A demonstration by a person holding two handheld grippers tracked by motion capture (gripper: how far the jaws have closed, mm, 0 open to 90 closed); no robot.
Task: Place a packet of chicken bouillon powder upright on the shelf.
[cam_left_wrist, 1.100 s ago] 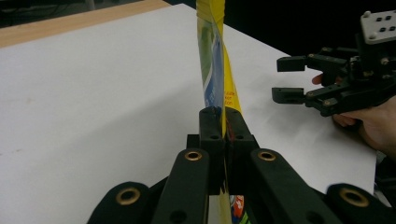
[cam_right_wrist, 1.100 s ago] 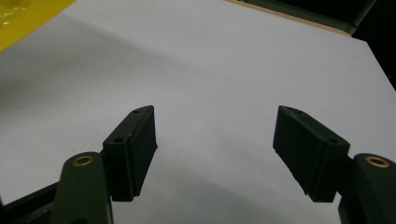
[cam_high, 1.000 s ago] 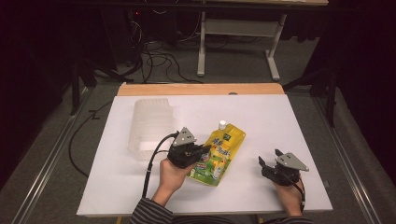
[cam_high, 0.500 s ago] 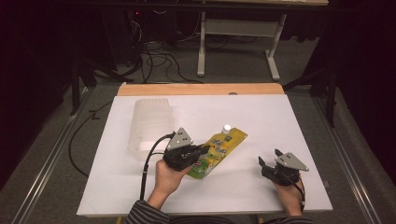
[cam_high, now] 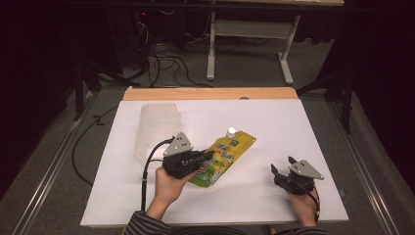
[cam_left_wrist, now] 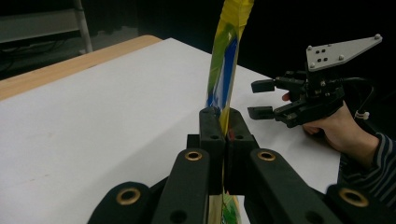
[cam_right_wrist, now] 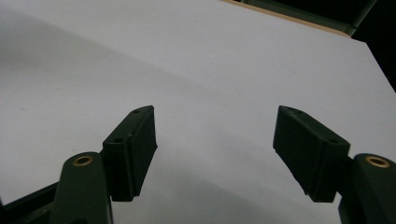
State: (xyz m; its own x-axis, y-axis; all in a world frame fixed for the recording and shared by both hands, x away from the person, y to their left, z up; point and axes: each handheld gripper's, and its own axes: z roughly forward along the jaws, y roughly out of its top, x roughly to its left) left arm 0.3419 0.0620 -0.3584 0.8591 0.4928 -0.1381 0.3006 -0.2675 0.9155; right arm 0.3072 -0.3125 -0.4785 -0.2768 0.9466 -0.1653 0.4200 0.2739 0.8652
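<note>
In the left gripper view the flat yellow, green and blue printed pouch [cam_left_wrist: 227, 60] runs off the top edge, so its upper end is cut away, and its lower end is covered behind the black left gripper [cam_left_wrist: 223, 135] clamped on it. The print on the pouch is too blurred to read there, and too small to read in the high view. In the high view the left gripper covers the near left part of the pouch. The clear ribbed plastic container [cam_high: 155, 128] on the white tabletop [cam_high: 293, 122] is faint against it, and its contents cannot be told. The person's striped sleeves [cam_high: 147, 226] are cut by the bottom edge.
</note>
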